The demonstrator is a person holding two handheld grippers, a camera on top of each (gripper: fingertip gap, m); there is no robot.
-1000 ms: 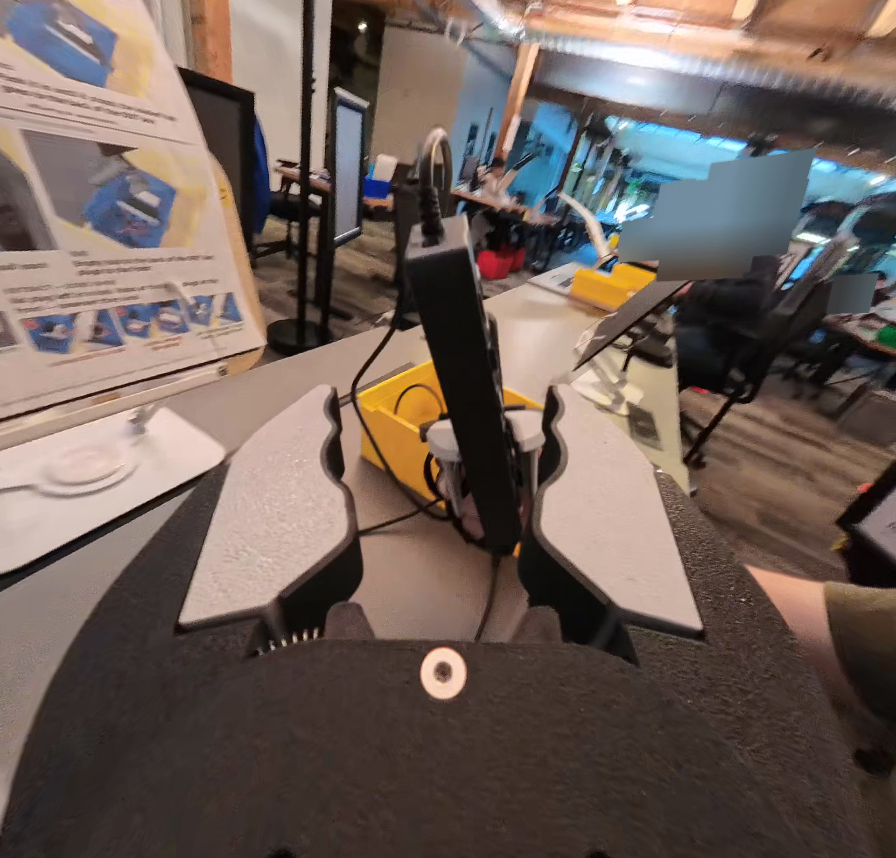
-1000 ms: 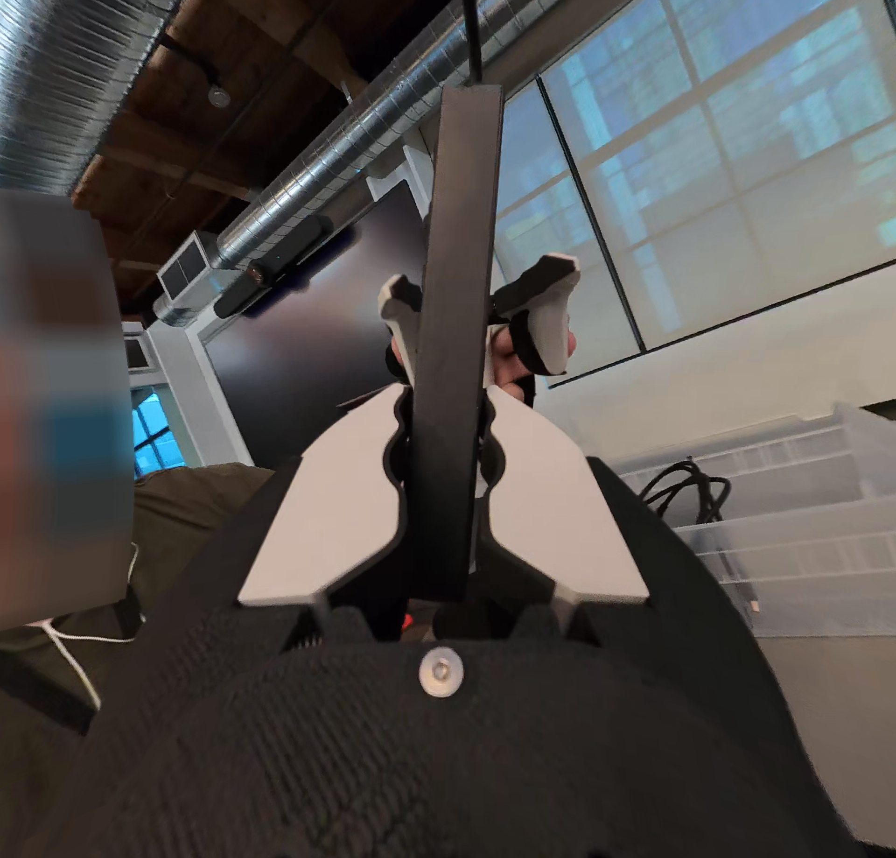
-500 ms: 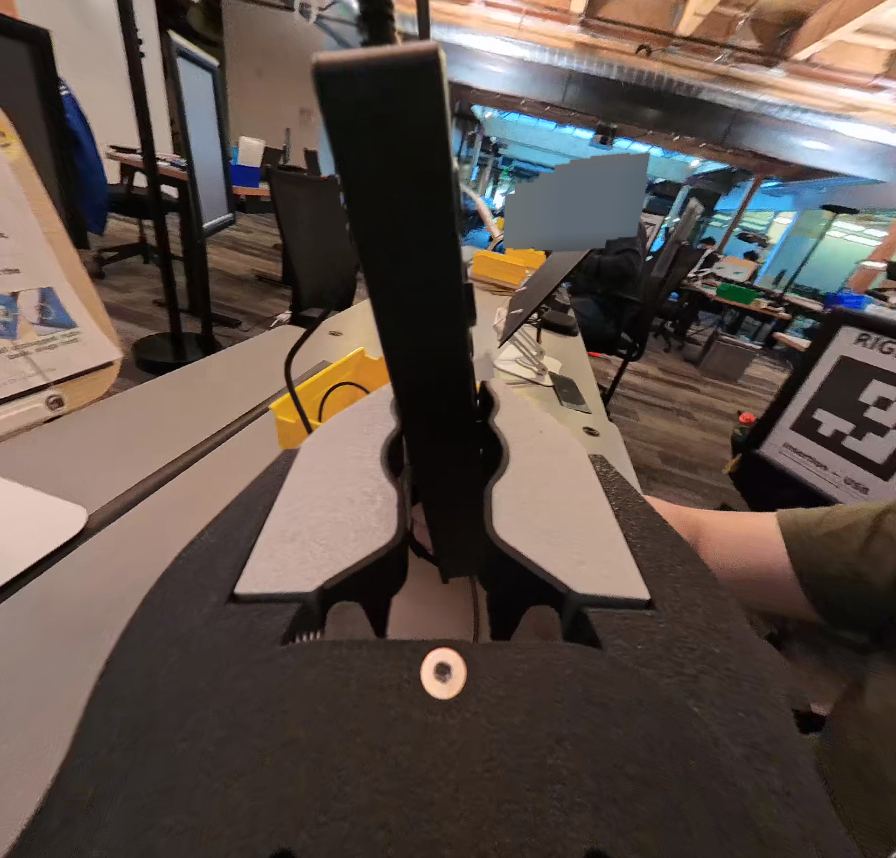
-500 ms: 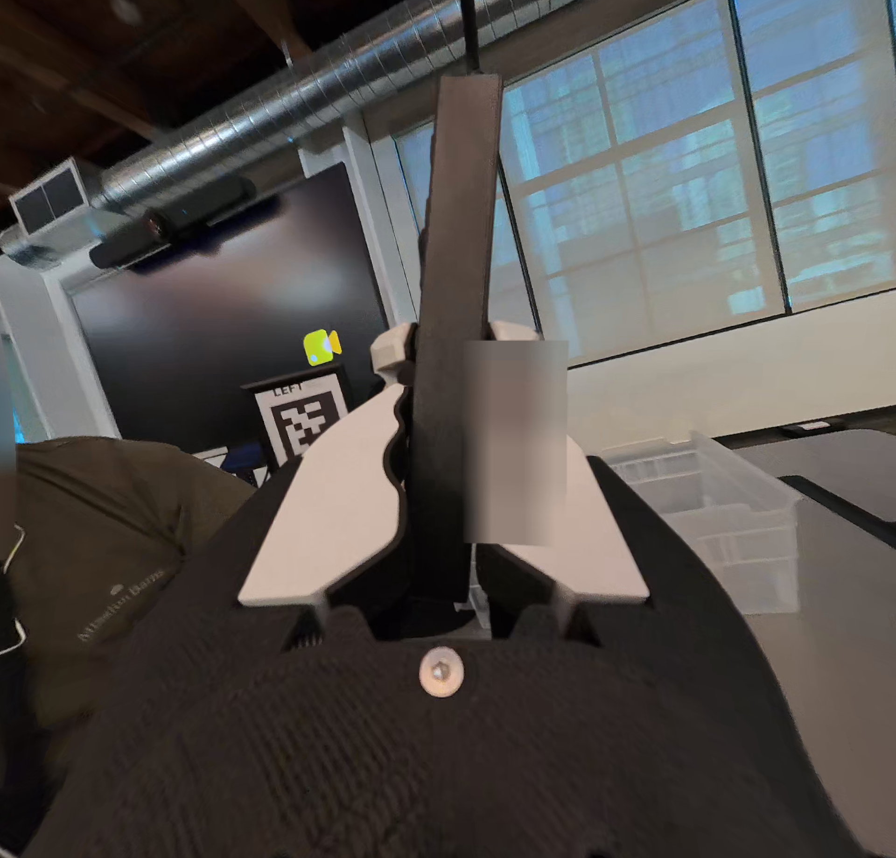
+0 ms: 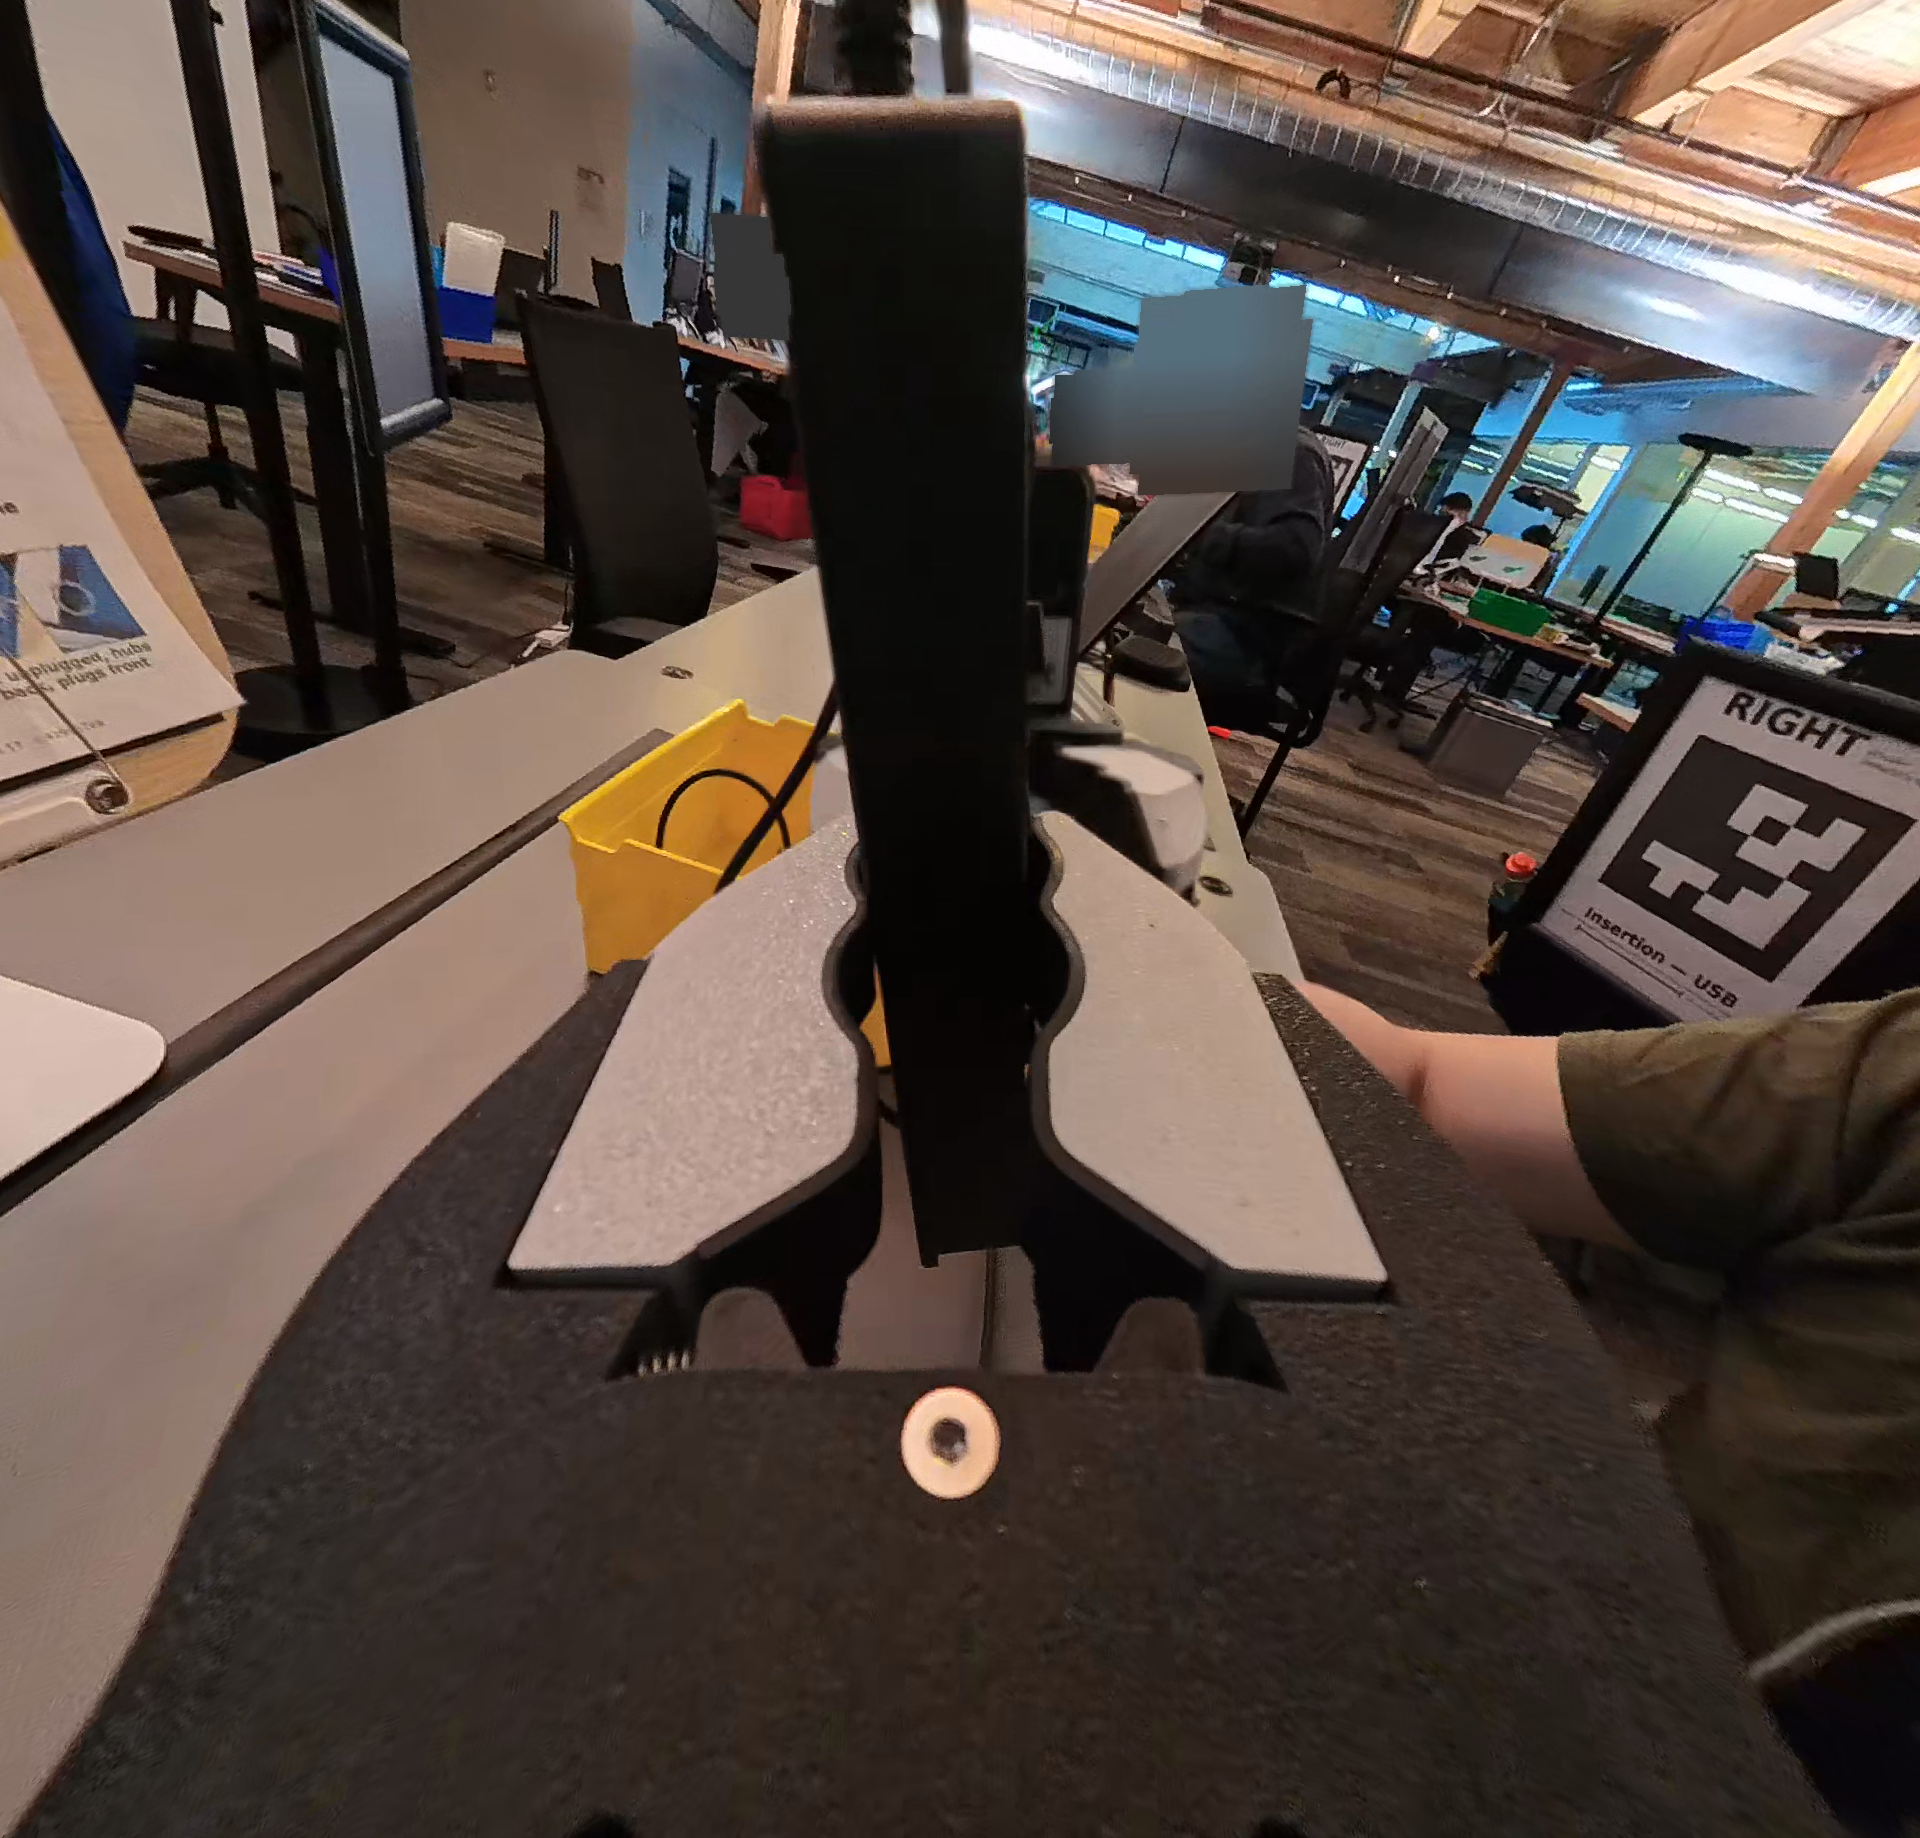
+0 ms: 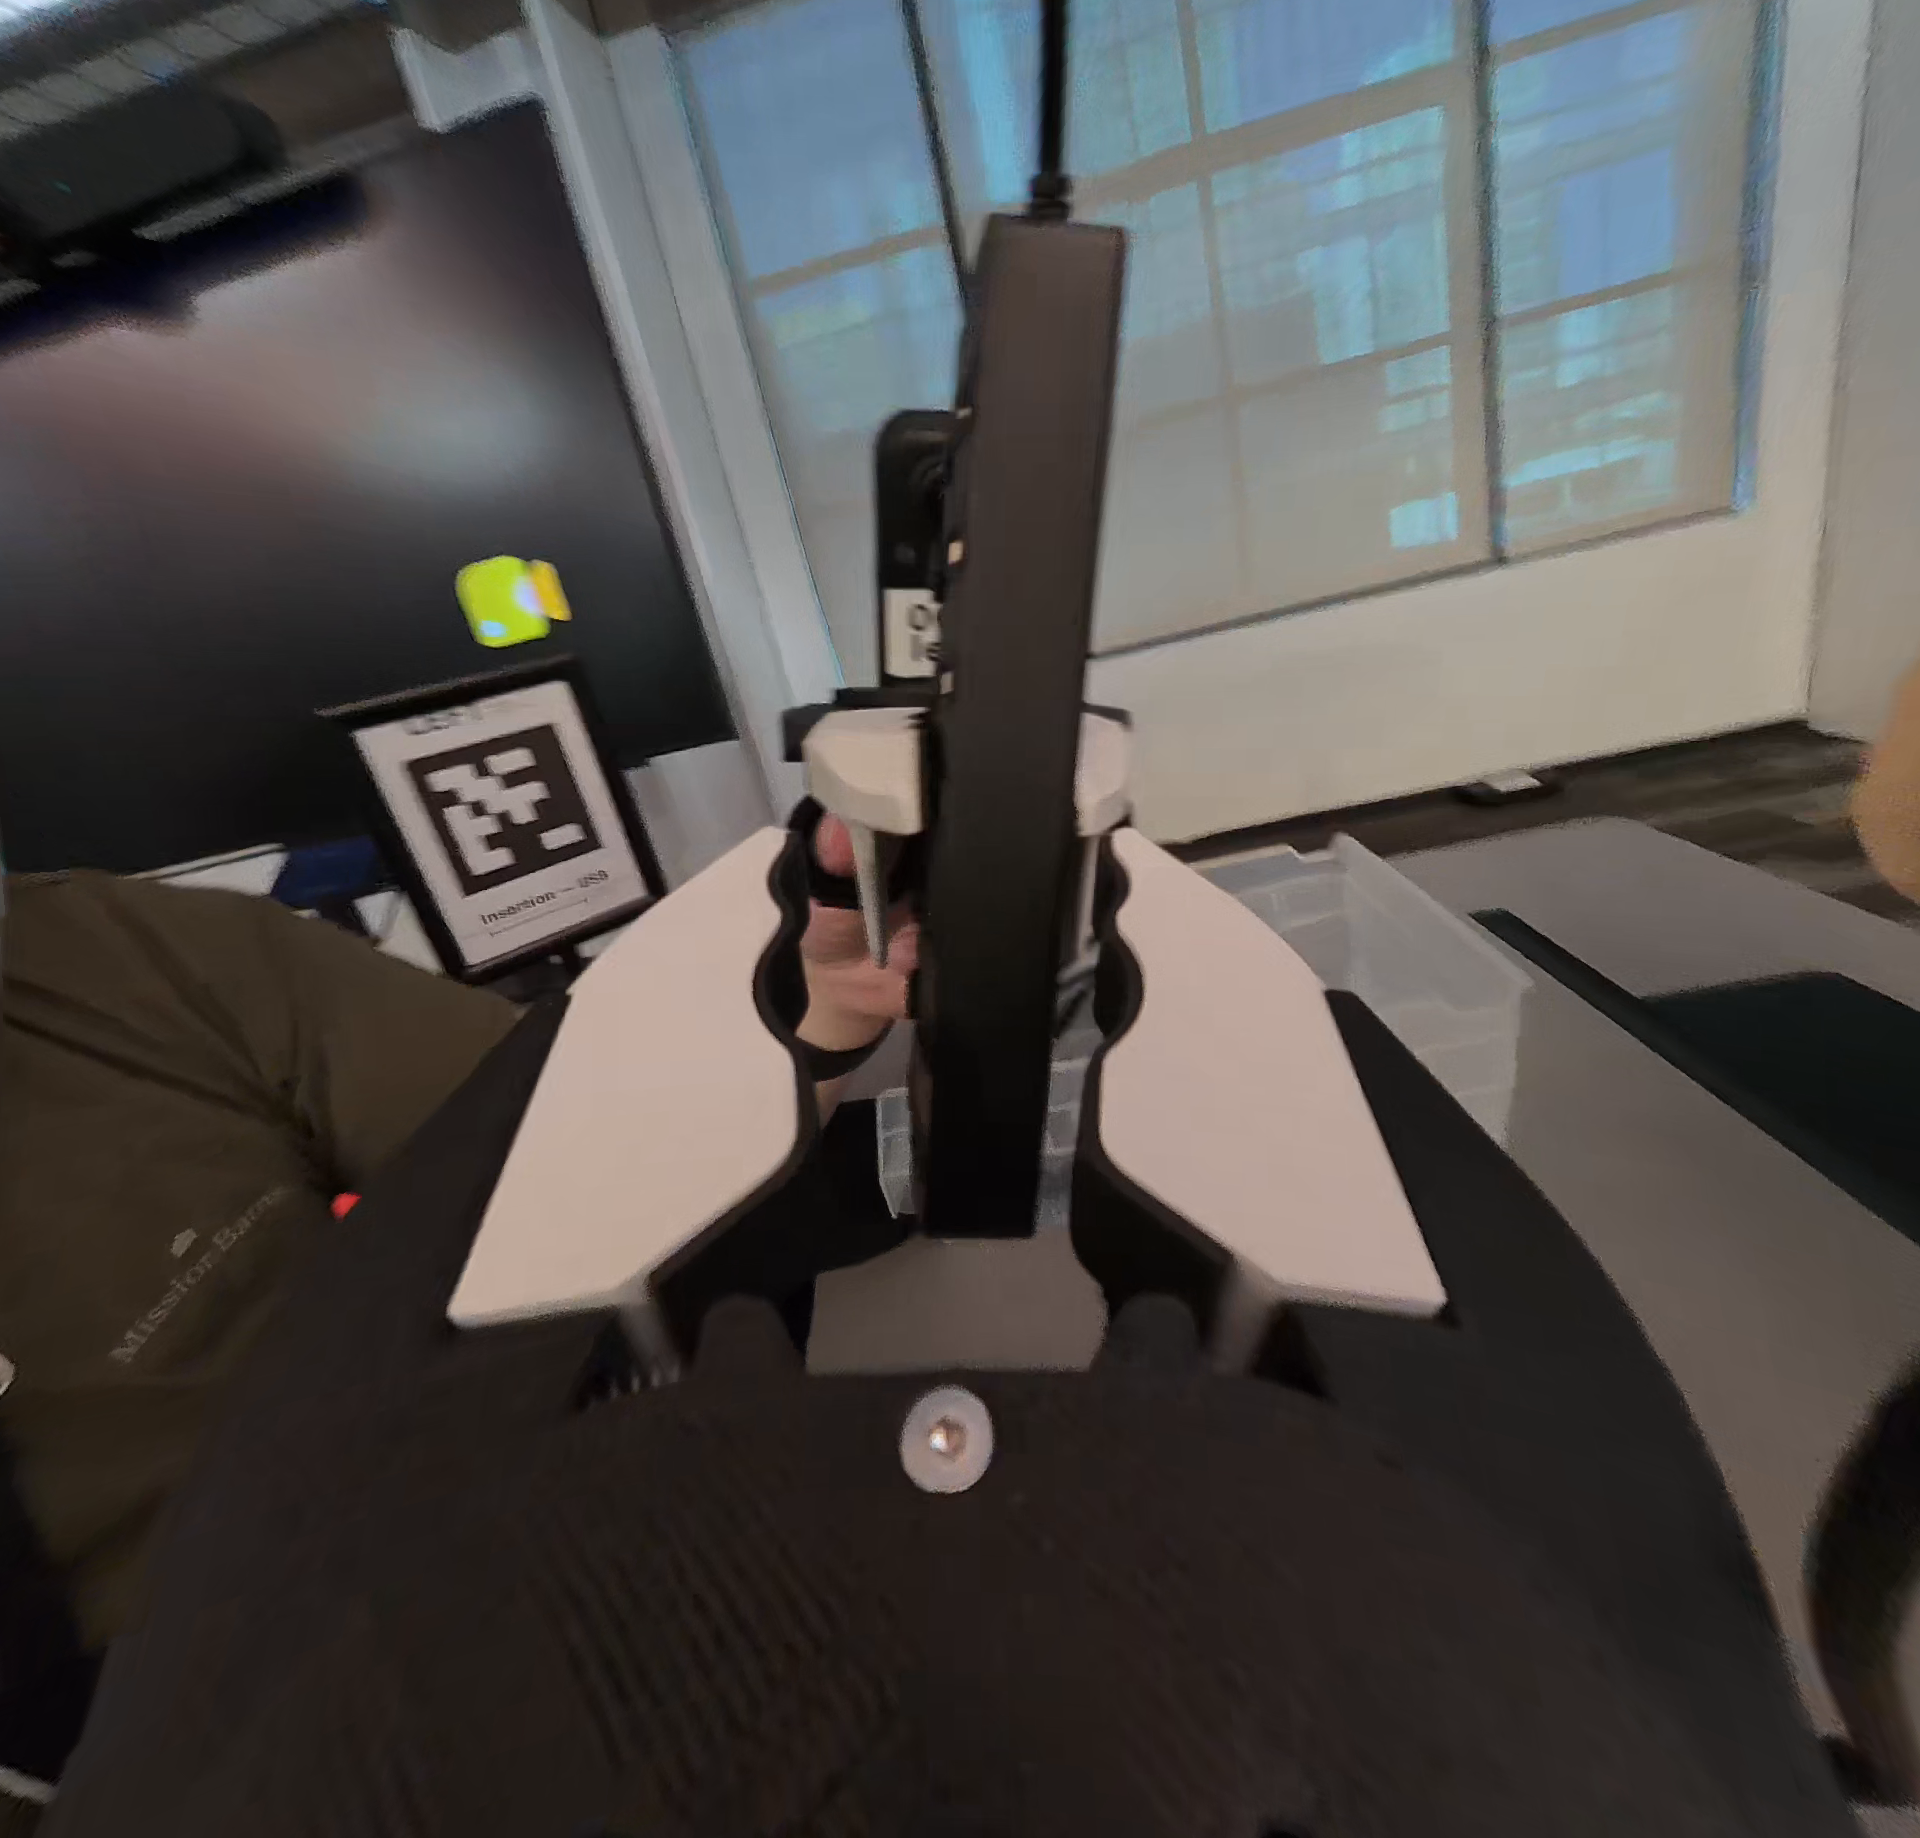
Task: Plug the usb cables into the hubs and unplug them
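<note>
right now the left gripper (image 5: 951, 967) is clamped on a long, flat black plastic usb hub (image 5: 914, 645), its grey fingers (image 5: 717, 1061) pressed against both narrow edges; the hub stands nearly upright, rising toward twelve o'clock in the left wrist view, with a black cable (image 5: 878, 12) leaving its top end. at about ten o'clock from the grip, a yellow plastic bin (image 5: 665, 843) sits on the grey tabletop (image 5: 312, 853), a loop of thin black cord lying inside it. at three o'clock a sleeved forearm (image 5: 1507, 1113) reaches in, and beyond it stands a black-and-white marker board (image 5: 1745, 853). in the right wrist view the right gripper (image 6: 956, 915) stands slightly parted around the same hub (image 6: 1023, 697), with a narrow gap showing on either side of the black bar, so its pale fingers (image 6: 644, 1092) appear not to be pressing it. the far tips of the left gripper (image 6: 883, 780) show around the hub at roughly eleven o'clock. a clear plastic storage bin (image 6: 1423, 967) rests on the table toward two o'clock, just behind the right finger.
</note>
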